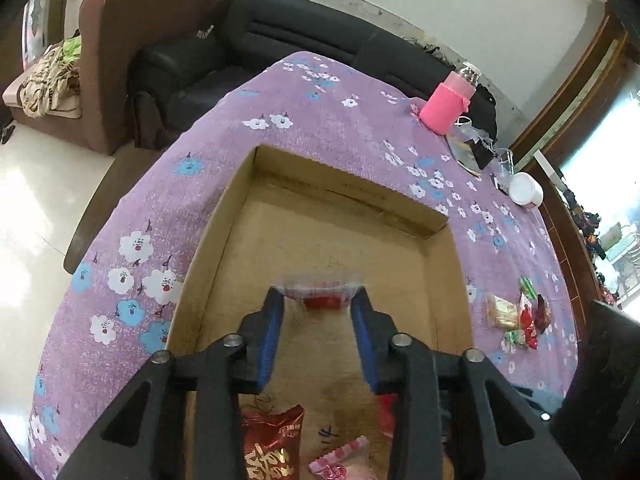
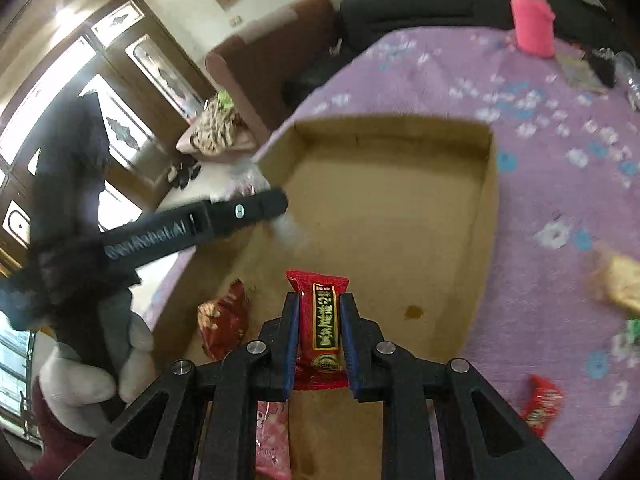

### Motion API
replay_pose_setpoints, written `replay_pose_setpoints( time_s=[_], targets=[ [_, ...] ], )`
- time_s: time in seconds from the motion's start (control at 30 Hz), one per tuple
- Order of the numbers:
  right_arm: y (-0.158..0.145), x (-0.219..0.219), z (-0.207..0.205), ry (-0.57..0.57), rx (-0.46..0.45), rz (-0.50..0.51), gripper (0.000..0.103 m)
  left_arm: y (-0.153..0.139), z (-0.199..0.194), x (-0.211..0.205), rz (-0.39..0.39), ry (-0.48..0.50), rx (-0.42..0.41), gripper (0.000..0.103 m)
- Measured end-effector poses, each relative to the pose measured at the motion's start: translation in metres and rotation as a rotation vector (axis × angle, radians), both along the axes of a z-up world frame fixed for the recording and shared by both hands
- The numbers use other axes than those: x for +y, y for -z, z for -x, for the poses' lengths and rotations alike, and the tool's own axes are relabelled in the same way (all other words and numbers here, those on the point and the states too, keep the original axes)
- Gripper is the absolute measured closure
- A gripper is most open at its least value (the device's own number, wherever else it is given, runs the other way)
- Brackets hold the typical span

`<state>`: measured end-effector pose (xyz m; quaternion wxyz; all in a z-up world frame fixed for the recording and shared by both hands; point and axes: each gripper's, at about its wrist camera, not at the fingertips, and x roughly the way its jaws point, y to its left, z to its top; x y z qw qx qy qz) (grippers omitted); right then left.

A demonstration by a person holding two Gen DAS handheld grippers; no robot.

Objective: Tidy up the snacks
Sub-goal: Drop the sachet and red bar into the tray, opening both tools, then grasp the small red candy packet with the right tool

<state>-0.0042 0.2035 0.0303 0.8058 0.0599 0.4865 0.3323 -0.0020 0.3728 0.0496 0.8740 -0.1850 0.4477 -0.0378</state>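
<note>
A shallow cardboard box [image 1: 348,184] lies on a purple flowered tablecloth [image 1: 320,112]. My left gripper [image 1: 319,300] hovers over the box's floor with its jaws apart. A small red snack in a clear wrapper [image 1: 320,294] shows blurred right at the fingertips, and I see no pad pressing on it. My right gripper [image 2: 319,298] is shut on a red snack bar [image 2: 324,320] with gold lettering, held lengthwise above the near end of the box [image 2: 490,200]. The right wrist view shows the left gripper [image 2: 276,204] from the side, a whitish blur just under its tip.
A red packet [image 1: 272,440] and a pink packet [image 1: 344,460] lie in the box's near end. Loose snacks [image 1: 516,316] sit on the cloth to the right. A pink-sleeved bottle [image 1: 448,104], a glass [image 1: 504,160] and a white jar [image 1: 526,190] stand at the far right. Sofas stand behind.
</note>
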Motion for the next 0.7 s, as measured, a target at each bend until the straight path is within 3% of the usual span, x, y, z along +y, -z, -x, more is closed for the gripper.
replay_pose_setpoints(
  time_s=[0.2,0.4,0.57,0.7],
  targets=[
    [-0.026,-0.024,0.016,0.007,-0.073,-0.032,0.078,-0.023,0.020,-0.003,-0.020,-0.032,-0.057,0.051],
    [-0.048,-0.114,0.036,0.158,-0.151,-0.049,0.072,-0.063,0.068,-0.034,0.034,0.009,-0.179,0.028],
    [-0.040,-0.205,0.029,0.363,-0.118,-0.020,0.068,-0.069,0.085,-0.081,0.120,0.104,-0.198,0.028],
    [-0.037,-0.248,0.029,0.446,-0.108,-0.034,0.068,-0.056,0.092,-0.124,0.171,0.149,-0.169,0.028]
  ],
)
